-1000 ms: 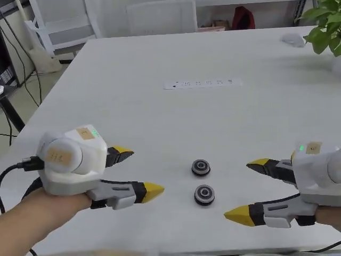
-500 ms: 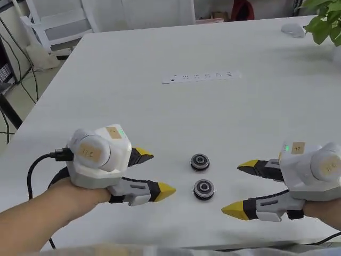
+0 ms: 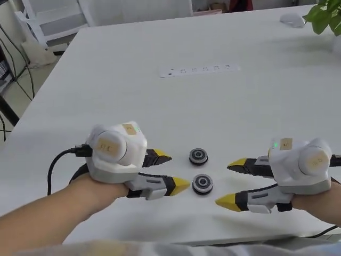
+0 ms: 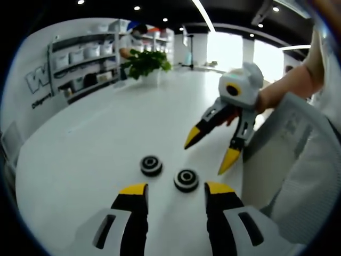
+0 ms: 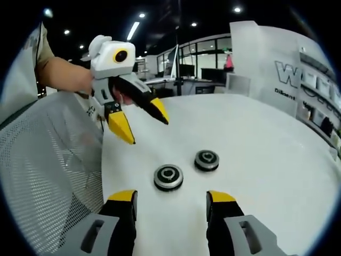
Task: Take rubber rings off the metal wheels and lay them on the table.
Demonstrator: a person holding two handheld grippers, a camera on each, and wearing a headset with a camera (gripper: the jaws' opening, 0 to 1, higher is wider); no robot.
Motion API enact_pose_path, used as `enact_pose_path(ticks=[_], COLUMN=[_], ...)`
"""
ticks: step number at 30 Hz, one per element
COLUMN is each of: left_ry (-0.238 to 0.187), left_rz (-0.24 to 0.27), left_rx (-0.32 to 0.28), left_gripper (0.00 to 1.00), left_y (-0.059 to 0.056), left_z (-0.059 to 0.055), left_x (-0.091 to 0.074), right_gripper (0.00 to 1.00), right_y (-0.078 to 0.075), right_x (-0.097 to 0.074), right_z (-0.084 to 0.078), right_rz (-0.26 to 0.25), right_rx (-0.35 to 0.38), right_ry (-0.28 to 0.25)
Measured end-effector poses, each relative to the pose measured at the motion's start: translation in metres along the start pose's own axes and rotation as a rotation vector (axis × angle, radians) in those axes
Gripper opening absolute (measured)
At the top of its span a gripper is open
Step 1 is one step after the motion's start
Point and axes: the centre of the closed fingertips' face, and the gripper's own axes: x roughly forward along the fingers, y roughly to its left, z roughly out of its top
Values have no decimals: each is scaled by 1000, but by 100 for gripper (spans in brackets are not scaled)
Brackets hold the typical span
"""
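The near wheel (image 3: 202, 183) and far wheel (image 3: 198, 156) lie flat and apart on the white counter (image 3: 160, 106), each a small silvery hub with a dark centre. Each still wears its black rubber ring (image 5: 158, 180) around the rim. The near wheel sits just ahead of the left claw (image 3: 177, 170), in line with its spread, empty jaws, and the far wheel lies beside that claw's farther tip. The right claw (image 3: 224, 184) faces them from the opposite side, likewise released and grasping nothing, with both wheels near its tips.
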Motion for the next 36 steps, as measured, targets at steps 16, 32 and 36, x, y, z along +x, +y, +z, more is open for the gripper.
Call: enact_pose_path(ticks=[16, 32, 36], left_ry=[18, 55, 50], left_rz=[-58, -69, -59], left_rx=[-34, -3, 27], left_gripper=[31, 23, 20], left_y=[-14, -17, -20], left_z=[-3, -11, -11], left_x=[36, 56, 58], right_gripper=[44, 44, 44], right_y=[1, 1, 1], right_x=[13, 18, 18], right_z=[-4, -9, -10], right_rz=[35, 53, 57], right_rx=[21, 42, 43], right_ry=[-5, -1, 0])
